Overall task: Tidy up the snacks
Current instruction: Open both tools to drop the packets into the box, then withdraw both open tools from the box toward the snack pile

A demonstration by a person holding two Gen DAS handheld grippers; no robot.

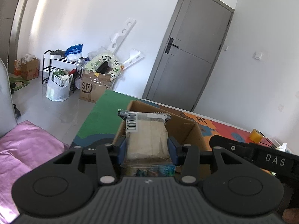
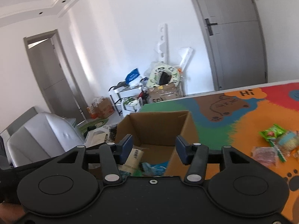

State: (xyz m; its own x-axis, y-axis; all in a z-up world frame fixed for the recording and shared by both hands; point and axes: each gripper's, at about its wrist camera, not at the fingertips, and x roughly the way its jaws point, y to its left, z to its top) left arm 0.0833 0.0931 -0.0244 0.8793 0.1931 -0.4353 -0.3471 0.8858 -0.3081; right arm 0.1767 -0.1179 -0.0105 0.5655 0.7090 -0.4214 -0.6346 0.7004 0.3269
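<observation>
Left gripper clamped a snack packet above the cardboard box. Right gripper stood open and empty over the same box. Risk: the grippers, close together, might collide, or the packet catch the rim. Loose snacks remained on the mat.

A pale snack packet with a barcode label was held above the open cardboard box near the mat's green edge. More packets lay inside; others lay loose on the orange part.
</observation>
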